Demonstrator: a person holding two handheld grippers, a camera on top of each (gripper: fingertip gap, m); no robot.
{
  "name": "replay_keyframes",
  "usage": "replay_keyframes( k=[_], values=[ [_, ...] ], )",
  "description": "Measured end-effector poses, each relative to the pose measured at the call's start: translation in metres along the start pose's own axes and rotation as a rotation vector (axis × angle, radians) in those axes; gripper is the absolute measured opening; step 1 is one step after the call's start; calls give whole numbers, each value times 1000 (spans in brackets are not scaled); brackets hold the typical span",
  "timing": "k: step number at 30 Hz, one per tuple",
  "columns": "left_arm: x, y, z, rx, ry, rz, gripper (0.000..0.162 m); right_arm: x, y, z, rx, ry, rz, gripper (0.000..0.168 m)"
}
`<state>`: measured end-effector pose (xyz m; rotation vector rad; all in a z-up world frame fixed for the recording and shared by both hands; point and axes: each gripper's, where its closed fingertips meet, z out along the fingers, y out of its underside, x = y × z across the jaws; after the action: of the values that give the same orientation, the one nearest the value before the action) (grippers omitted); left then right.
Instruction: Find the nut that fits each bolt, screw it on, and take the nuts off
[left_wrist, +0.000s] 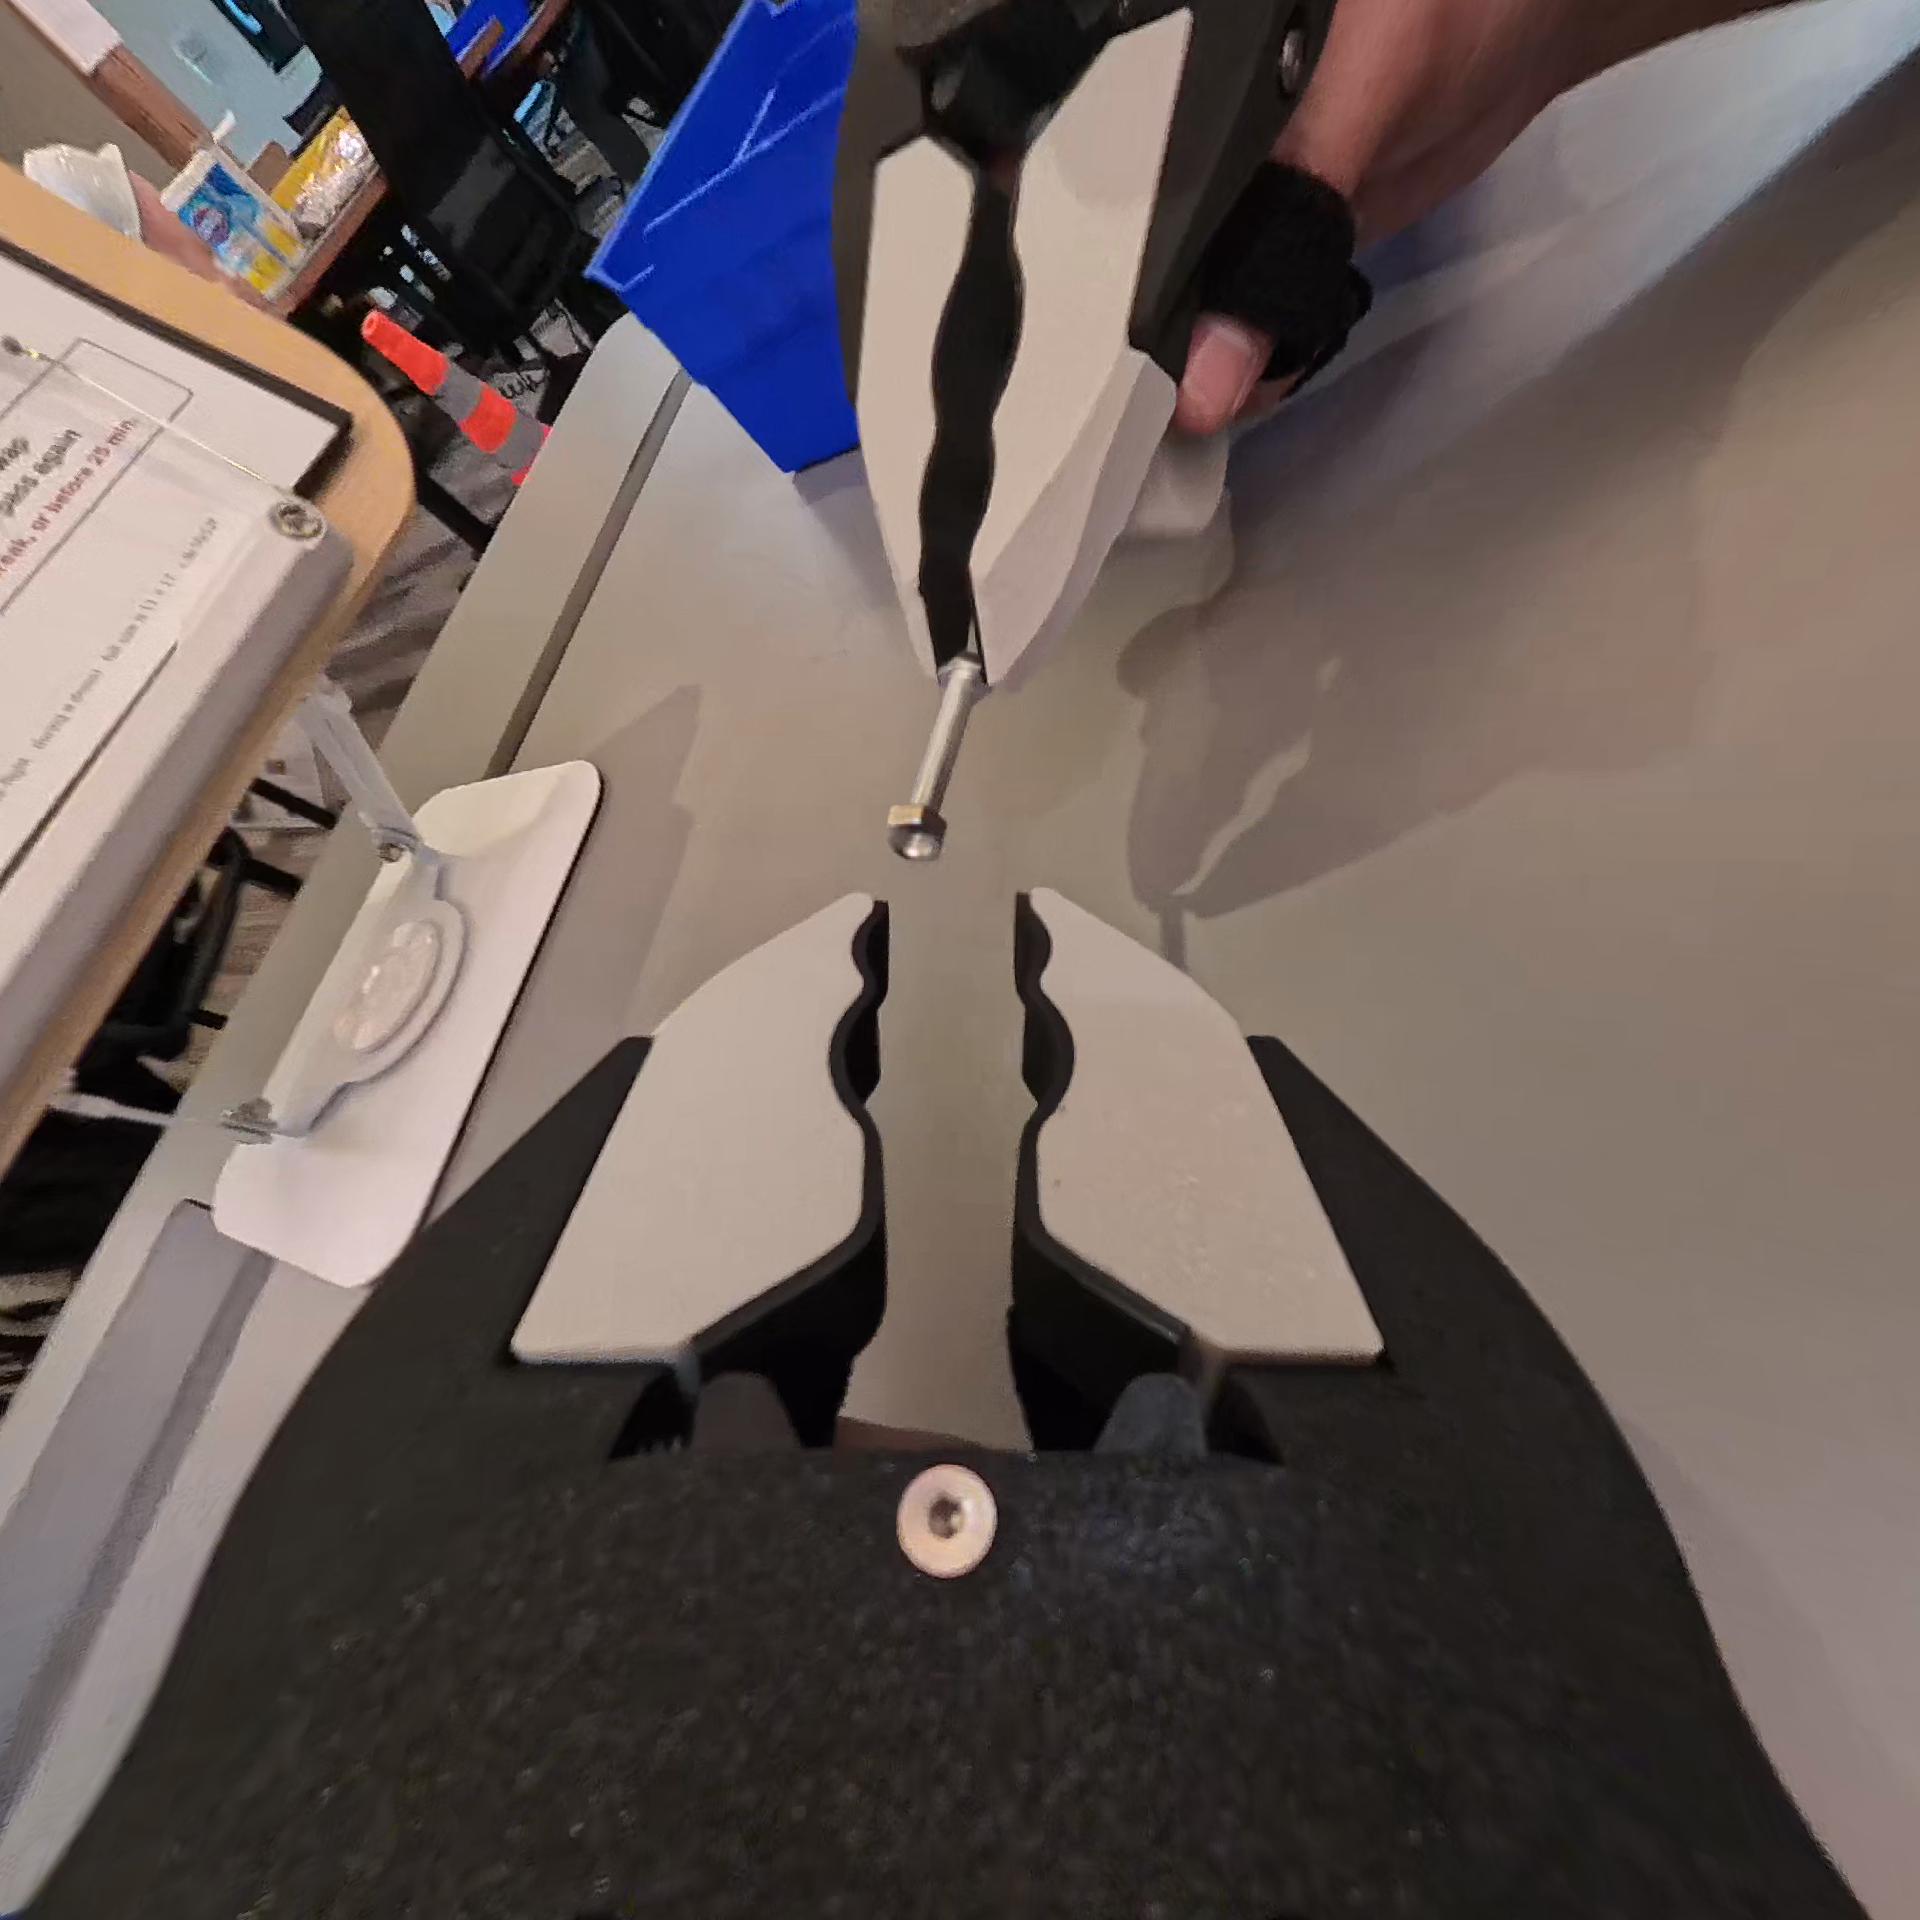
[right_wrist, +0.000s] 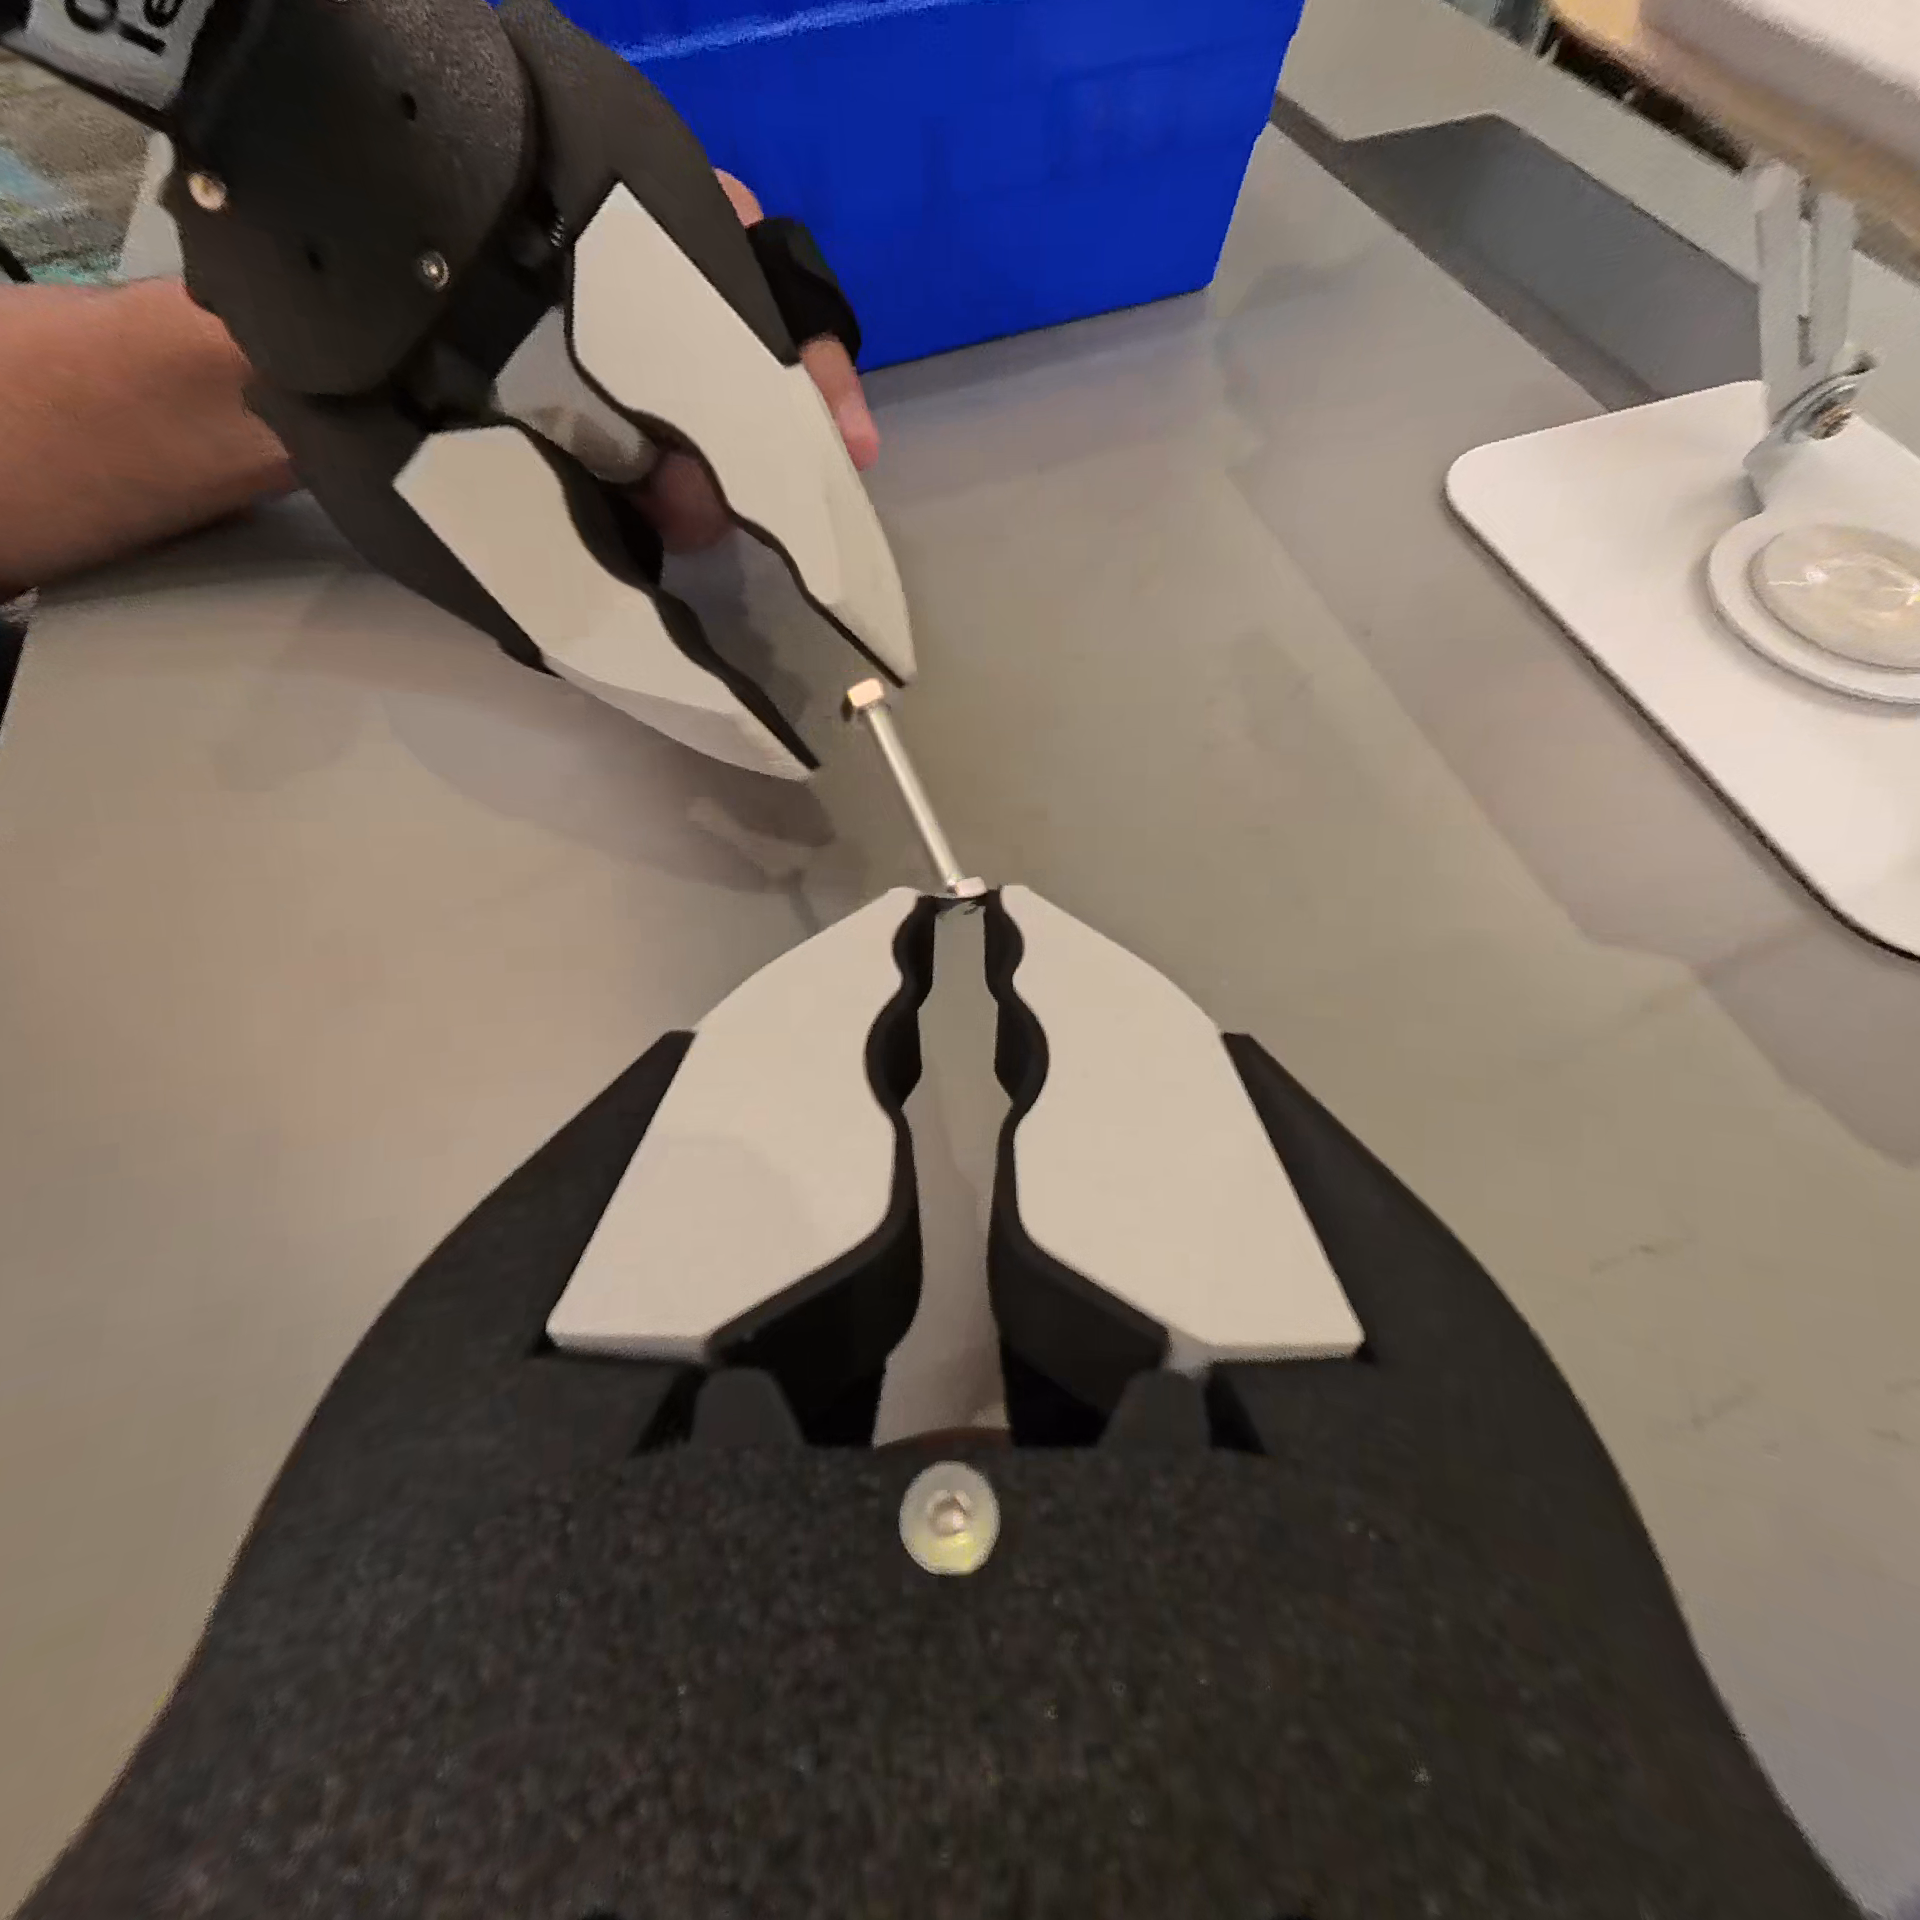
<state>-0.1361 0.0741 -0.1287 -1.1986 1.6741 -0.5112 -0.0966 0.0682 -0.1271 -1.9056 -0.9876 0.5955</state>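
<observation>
Right tongs (right_wrist: 961, 902); slim silver bolt (right_wrist: 914, 795)

Left gripper (left_wrist: 951, 914): coarse black textured body, two pale grey fingers (left_wrist: 727, 1122) with wavy black inner pads, one silver screw (left_wrist: 945, 1520) at 6 o'clock of the finger roots. Right gripper (right_wrist: 961, 902): same build, same silver screw (right_wrist: 949, 1530) in its body. Hand (left_wrist: 1247, 322) wears a black fingerless glove, fingertips bare.

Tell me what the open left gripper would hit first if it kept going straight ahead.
Likely the nut on the free end of the bolt held by the right gripper; depth is hard to judge.
</observation>
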Motion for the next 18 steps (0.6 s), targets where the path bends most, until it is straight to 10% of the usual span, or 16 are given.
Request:
replay_keyframes(
  k=[8,18],
  values=[
    [1,-25,-1,193,376,-704,49,10,-25,-11,121,233,-190,9],
    [-5,-39,-10,306,382,-737,46,8,-21,-2,84,275,-247,9]
  ],
)
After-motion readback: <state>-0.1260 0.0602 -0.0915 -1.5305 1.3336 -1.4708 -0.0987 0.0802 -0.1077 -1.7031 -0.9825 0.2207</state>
